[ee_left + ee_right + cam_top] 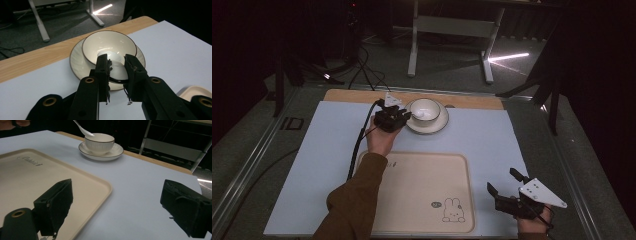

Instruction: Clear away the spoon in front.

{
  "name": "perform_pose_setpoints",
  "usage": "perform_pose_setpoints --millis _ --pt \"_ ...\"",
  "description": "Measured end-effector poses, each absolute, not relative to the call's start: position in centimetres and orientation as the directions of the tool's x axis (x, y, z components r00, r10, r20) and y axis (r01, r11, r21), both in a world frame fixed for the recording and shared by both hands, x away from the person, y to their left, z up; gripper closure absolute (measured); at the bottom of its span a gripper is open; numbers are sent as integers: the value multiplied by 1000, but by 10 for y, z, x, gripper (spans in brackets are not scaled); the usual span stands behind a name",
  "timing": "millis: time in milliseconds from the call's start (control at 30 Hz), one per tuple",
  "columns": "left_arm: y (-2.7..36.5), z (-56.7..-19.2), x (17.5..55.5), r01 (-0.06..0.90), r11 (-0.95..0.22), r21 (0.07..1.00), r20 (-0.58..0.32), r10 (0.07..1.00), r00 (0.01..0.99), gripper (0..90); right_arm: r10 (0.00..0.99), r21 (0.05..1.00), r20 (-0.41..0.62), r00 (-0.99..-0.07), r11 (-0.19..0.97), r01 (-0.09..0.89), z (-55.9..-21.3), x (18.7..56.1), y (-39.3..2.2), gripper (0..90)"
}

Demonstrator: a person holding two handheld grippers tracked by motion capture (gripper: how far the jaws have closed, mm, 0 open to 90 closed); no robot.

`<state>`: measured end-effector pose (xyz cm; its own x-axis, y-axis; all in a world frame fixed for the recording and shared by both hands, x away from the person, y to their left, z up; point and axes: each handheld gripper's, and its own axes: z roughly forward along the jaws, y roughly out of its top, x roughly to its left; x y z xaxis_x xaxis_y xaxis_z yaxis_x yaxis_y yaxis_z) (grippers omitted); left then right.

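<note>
A cream bowl (425, 110) with a dark rim stands on a matching saucer (438, 125) at the far middle of the blue mat. My left gripper (404, 115) is shut on a white spoon (117, 68), whose tip reaches into the bowl (108, 46). In the right gripper view the spoon (83, 129) slants down into the bowl (99, 142) on its saucer (115, 151). My right gripper (502, 182) stands open and holds nothing, low over the mat's near right corner, just right of a beige tray (422, 190).
The tray (30, 177) bears a rabbit drawing (453, 210) and lies at the near middle of the blue mat (332, 145). A wooden table edge (472, 101) runs behind the saucer. A white desk frame (452, 30) stands on the floor beyond.
</note>
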<state>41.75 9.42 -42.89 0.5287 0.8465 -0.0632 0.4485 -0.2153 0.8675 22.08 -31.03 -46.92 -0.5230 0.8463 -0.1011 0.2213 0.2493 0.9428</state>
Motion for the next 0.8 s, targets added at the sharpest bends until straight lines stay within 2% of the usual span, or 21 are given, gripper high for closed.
perform_pose_setpoints --millis 800 --pt "137 -421 371 448 -194 873 -55 873 485 743 847 943 -104 -522 252 220 -469 220 -310 108"
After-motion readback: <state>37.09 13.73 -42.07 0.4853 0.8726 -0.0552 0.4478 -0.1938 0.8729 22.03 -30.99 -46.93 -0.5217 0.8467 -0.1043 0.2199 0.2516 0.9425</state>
